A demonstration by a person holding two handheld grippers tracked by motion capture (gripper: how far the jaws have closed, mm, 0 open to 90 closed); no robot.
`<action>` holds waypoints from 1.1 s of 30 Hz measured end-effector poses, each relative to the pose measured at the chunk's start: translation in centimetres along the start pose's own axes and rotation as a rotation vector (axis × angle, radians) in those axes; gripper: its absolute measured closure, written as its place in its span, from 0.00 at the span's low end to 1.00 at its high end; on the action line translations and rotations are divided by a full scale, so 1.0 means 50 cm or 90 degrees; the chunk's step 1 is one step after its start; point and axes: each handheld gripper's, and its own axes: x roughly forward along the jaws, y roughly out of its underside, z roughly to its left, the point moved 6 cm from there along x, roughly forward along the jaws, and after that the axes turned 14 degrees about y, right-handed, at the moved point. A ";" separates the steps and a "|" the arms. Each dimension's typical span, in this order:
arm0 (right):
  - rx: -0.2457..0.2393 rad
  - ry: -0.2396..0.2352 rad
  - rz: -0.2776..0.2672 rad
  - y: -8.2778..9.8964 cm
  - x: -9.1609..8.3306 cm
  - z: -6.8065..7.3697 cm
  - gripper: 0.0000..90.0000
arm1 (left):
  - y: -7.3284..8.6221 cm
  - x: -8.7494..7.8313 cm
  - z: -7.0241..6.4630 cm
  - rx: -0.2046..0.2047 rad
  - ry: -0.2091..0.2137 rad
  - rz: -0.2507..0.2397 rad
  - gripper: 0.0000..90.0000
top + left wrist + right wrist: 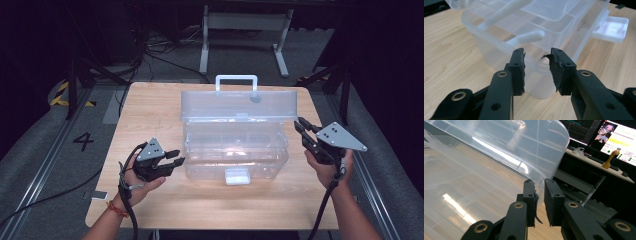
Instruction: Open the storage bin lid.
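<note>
A clear plastic storage box point(235, 150) stands in the middle of the wooden table point(150, 110), its lid point(237, 104) raised upright at the back with a white handle point(236, 80) on top. A white latch point(237, 176) hangs at the front wall. My left gripper point(177, 157) lies beside the box's left end, open; in the left gripper view its jaws point(537, 52) point at the box wall point(499, 47) with nothing between them. My right gripper point(300, 127) is at the lid's right end. In the right gripper view it point(539, 182) is shut on the lid's edge point(541, 165).
A white metal stand point(245, 30) and cables sit on the floor behind the table. The table's right edge point(325, 150) runs close under my right hand. Beyond the lid, the right gripper view shows a desk with lit monitors point(621, 137).
</note>
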 end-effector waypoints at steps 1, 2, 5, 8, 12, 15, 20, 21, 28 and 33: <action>0.000 0.000 0.000 0.000 0.000 0.000 0.89 | -0.003 0.000 -0.002 -0.004 0.003 -0.006 0.72; -0.001 -0.001 0.001 0.000 0.000 0.000 0.89 | -0.008 0.000 0.000 0.000 -0.005 -0.003 0.72; 0.000 -0.001 0.002 -0.001 0.001 -0.001 0.89 | -0.008 0.015 0.004 0.002 -0.027 0.025 0.71; -0.003 0.002 0.004 -0.005 0.003 -0.001 0.89 | -0.009 0.022 0.001 0.000 -0.027 0.029 0.72; -0.004 0.004 0.006 -0.007 0.005 -0.003 0.89 | -0.012 0.023 0.005 0.003 -0.030 0.040 0.72; -0.008 0.010 0.010 -0.013 0.008 -0.004 0.90 | -0.012 0.025 0.005 -0.006 -0.026 0.038 0.73; -0.010 0.019 0.016 -0.025 0.017 -0.007 0.90 | -0.012 0.027 0.008 -0.003 -0.030 0.039 0.74; -0.009 0.022 0.018 -0.028 0.020 -0.008 0.91 | -0.012 0.027 0.008 -0.003 -0.030 0.039 0.74; -0.008 0.032 0.031 -0.051 0.038 -0.016 0.93 | -0.011 0.028 0.007 0.001 -0.030 0.039 0.76; -0.001 0.045 0.031 -0.060 0.050 -0.017 0.93 | -0.011 0.028 0.008 0.003 -0.030 0.038 0.75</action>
